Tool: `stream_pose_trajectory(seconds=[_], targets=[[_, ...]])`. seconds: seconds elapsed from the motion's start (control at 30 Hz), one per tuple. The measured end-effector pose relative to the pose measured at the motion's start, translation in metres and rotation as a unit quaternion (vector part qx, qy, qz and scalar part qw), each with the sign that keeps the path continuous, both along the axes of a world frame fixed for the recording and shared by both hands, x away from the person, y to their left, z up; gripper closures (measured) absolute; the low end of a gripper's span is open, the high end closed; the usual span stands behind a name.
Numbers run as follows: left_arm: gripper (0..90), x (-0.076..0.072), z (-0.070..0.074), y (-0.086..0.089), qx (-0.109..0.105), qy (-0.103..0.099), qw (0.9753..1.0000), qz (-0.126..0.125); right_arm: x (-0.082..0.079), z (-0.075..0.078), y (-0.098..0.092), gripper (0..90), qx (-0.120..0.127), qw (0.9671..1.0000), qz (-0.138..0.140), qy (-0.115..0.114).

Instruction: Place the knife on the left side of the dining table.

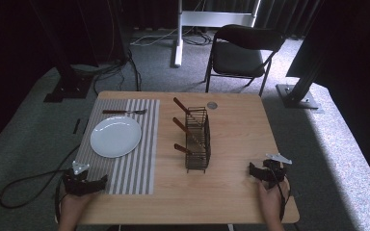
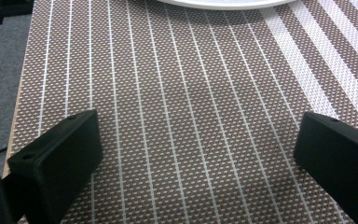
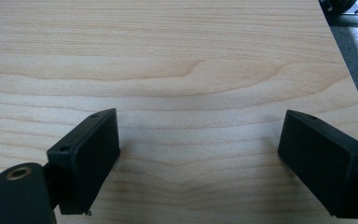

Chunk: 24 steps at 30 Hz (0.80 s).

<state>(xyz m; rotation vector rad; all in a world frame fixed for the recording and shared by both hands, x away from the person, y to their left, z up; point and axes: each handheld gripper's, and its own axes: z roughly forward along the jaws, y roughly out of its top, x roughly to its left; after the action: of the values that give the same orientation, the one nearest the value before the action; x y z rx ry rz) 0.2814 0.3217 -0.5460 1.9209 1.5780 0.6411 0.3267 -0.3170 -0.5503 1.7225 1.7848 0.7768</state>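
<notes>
Grippers, left (image 1: 102, 182) and right (image 1: 253, 171), rested wide apart, empty, at the worktop's (image 1: 236, 139) near edge. Cutlery (image 1: 183, 149) stood in the central basket (image 1: 197, 139); approach handles from above, squarely.

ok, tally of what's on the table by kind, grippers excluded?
Striped placemat: 1
White plate: 1
Fork: 1
Wire basket: 1
Wooden-handled utensils in the basket: 3
Small round grey disc: 1
Total: 8

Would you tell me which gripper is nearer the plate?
Left. The left gripper sits just below the plate on the striped mat; the right gripper is across the table, beyond the wire rack.
</notes>
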Motion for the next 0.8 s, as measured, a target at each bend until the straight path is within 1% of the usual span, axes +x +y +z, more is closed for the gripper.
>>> stream_pose_trajectory(seconds=[0.2, 0.27, 0.43, 0.8], targets=[[1.6, 0.0001, 0.0002, 0.0004, 0.001, 0.001, 1.0, -0.002, 0.0, 0.0, 0.0, 11.8, 0.0, 1.0, 0.0, 0.0], [1.7, 0.0003, 0.0008, 0.0015, 0.001, 0.004, 1.0, -0.009, 0.0, 0.0, 0.0, 11.8, 0.0, 1.0, 0.0, 0.0], [1.8, 0.001, 0.0015, 0.002, 0.003, 0.008, 0.9999, -0.013, 0.0, 0.0, 0.0, 11.8, 0.0, 1.0, 0.0, 0.0], [3.2, 0.0004, 0.0037, 0.0036, 0.001, 0.014, 0.9998, -0.014, 0.0, 0.0, 0.0001, 11.9, 0.0, 1.0, 0.0, 0.0]])
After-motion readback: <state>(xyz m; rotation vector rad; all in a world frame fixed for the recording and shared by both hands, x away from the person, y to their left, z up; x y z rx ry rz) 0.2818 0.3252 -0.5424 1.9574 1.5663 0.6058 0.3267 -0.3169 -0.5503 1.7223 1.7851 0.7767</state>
